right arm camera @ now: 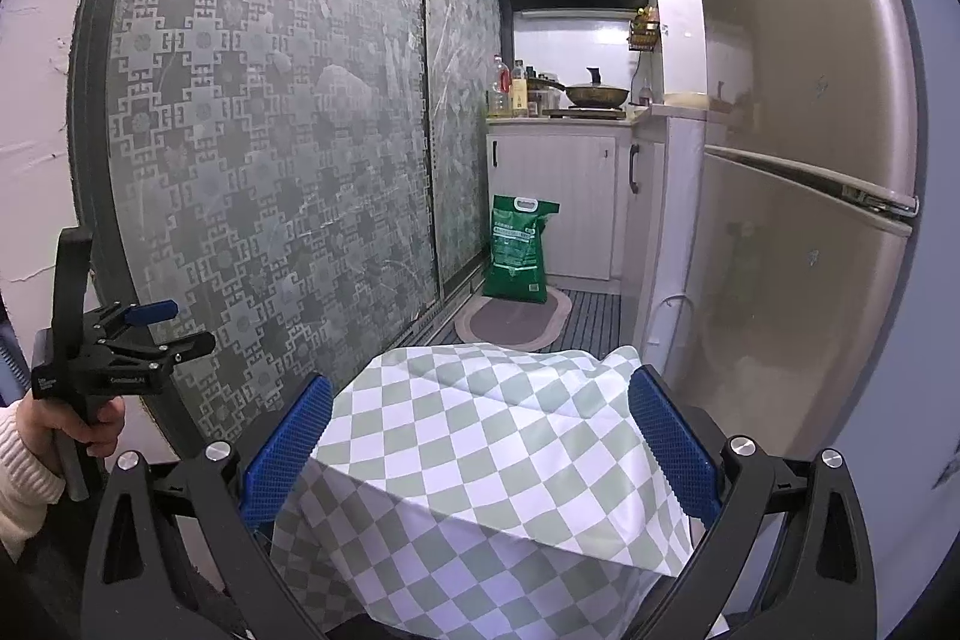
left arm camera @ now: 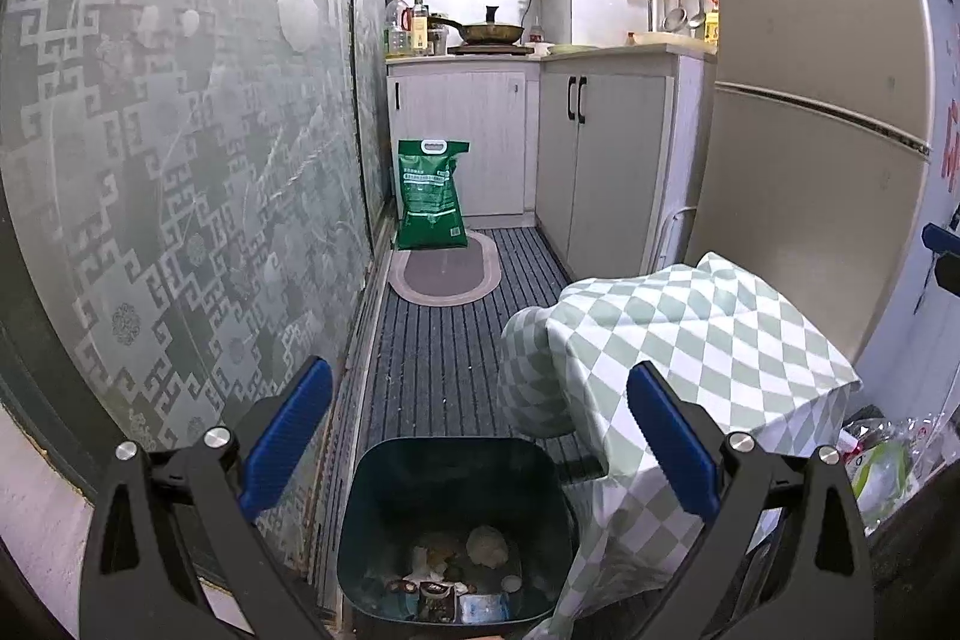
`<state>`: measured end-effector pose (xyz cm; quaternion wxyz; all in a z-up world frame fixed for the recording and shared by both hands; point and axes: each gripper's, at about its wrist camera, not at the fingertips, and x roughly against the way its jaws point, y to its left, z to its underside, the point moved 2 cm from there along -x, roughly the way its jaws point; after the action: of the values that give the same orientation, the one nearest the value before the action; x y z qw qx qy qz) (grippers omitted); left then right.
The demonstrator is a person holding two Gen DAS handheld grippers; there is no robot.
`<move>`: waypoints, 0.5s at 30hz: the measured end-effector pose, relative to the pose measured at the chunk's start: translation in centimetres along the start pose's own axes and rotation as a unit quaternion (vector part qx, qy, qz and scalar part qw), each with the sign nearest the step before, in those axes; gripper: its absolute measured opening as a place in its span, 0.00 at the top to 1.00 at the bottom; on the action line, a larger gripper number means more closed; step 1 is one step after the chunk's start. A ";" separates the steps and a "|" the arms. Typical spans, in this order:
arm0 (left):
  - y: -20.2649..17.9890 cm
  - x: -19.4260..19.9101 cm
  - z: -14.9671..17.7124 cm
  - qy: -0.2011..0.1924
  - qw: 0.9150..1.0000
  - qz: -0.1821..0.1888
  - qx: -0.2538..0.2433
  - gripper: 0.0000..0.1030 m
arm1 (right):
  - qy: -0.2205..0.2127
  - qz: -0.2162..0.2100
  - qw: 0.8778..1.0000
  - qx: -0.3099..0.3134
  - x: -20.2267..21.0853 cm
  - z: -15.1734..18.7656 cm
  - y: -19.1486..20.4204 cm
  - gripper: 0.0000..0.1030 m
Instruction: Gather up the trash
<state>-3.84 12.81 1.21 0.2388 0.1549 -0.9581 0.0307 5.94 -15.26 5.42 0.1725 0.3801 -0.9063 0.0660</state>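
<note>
A dark green trash bin [left arm camera: 456, 466] stands on the floor at the bottom of the left wrist view, with wrappers and crumpled paper [left arm camera: 468, 562] at its bottom. My left gripper [left arm camera: 480, 436] hangs open and empty above the bin. My right gripper [right arm camera: 480, 442] is open and empty over a table covered by a green-and-white checked cloth [right arm camera: 480, 436]. The left gripper also shows at the left of the right wrist view [right arm camera: 150, 322], held in a hand. The clothed table sits right of the bin [left arm camera: 678, 334].
A patterned glass sliding door [left arm camera: 180, 160] runs along the left. A fridge [left arm camera: 822, 100] stands on the right. White cabinets [left arm camera: 600, 148], a green sack [left arm camera: 429, 196] and an oval mat [left arm camera: 444, 274] lie ahead. Plastic bags [left arm camera: 888, 460] sit at the right.
</note>
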 end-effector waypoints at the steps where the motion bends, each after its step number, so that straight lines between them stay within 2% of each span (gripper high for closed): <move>1: 0.0 -0.1 0.1 0.002 1.000 -0.001 0.000 0.03 | 0.003 0.000 1.000 0.000 -0.1 0.0 0.0 0.03; 15: 0.7 -0.4 0.5 0.010 1.000 -0.017 0.006 0.03 | 0.009 -0.008 1.000 0.002 -0.7 0.0 0.5 0.03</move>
<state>-3.94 13.53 0.64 0.2482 0.1718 -0.9527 0.0344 6.01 -14.44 5.17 0.1804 0.3874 -0.9014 0.0695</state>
